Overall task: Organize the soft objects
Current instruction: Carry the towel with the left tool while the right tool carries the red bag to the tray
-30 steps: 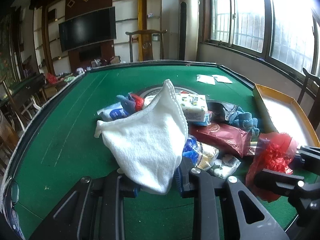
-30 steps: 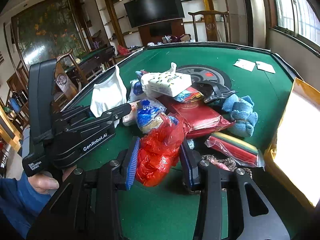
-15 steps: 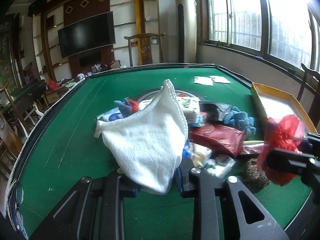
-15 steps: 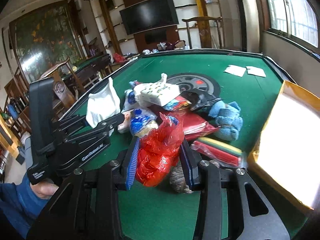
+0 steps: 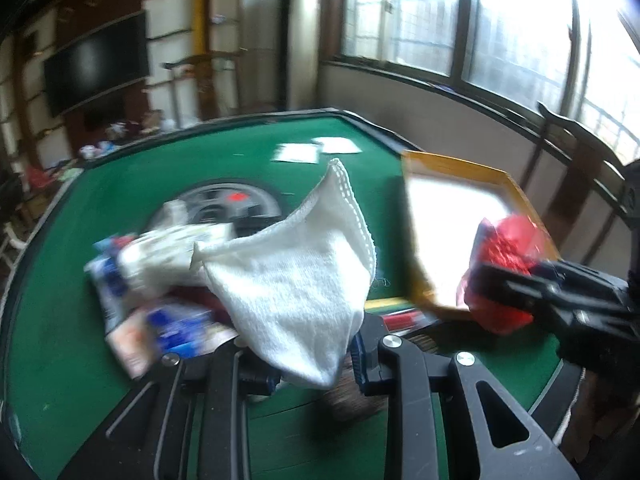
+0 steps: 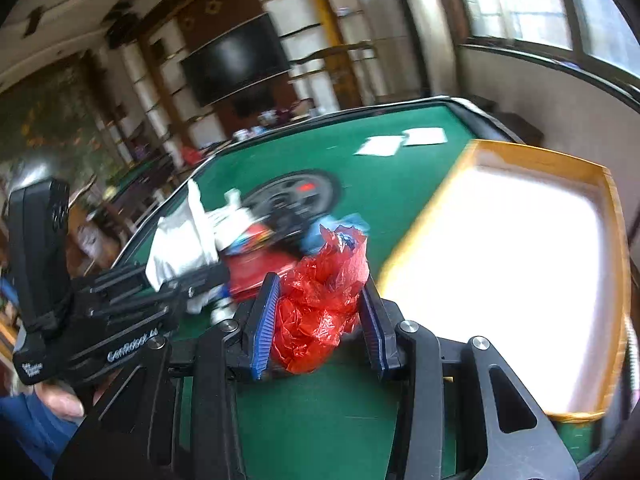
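Both tongs are loaded right now. The left gripper (image 5: 316,364) has its blue pads pinched on the bottom end of a white towel (image 5: 296,276), and the cloth stands up out of the jaws in a floppy cone with one stitched corner poking up toward the far side of the table. The right gripper (image 6: 318,320) is clamped on a crumpled red plastic bag (image 6: 320,300), which fills the gap between the two blue pads (image 6: 264,320) and sticks out above them.

Both grippers hang over the green felt table (image 5: 60,340), clear of the surface. In the left wrist view the red bag shows up on the right, in front of the near corner of the yellow-rimmed tray (image 5: 452,166). In the right wrist view that tray (image 6: 612,280) sits just to the right of the bag, its inside blown out white by the window light.

The rest of the pile (image 5: 160,280) lies on the felt behind and left of the towel: white and blue packets, something red, all too blurry to name. Two white paper slips (image 5: 316,150) sit at the far edge of the table. A hand (image 6: 60,404) with a blue sleeve holds the left gripper's handle
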Tool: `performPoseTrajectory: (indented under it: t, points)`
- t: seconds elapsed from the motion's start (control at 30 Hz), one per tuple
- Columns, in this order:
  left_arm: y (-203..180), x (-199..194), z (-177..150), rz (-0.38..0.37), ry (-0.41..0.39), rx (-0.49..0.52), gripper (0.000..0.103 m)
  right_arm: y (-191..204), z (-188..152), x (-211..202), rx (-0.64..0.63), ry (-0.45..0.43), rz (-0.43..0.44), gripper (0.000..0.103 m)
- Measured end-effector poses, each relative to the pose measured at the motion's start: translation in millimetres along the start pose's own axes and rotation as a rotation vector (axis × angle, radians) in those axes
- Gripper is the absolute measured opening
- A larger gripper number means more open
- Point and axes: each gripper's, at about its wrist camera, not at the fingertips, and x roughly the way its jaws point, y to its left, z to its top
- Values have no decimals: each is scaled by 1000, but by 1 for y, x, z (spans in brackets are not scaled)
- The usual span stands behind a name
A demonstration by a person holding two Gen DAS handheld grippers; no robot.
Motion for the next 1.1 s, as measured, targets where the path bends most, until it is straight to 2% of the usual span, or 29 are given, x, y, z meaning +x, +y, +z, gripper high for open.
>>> performPoseTrajectory:
  t: [0.23,0.33,0.47,0.63,0.77,0.87,1.0,1.1]
  points:
    - [-62,44,51,-123,83,46,27,-75,46,-24,102,6,-141,38]
    - [-81,66,65,-149,122,62,27,-107,67,-22,144,21,-198,38]
    - [-107,102,81,-149,177,59,27,-148,90,-4,193,59,-264,38]
    - [-135,152,92,-145,266,82,28,-201,109,32,288,126,-286,39]
    - [-146,186,99,-156,325,64,28,-225,112,52,327,160,-313,39]
    - [-148,204,102,-139,331,43,28,-238,112,64,343,193,-302,39]
    - [-147,211,100,-136,329,32,28,-242,115,72,324,198,-331,40]
    - [-152,218,102,-145,339,33,32,-243,117,75,319,206,-350,44]
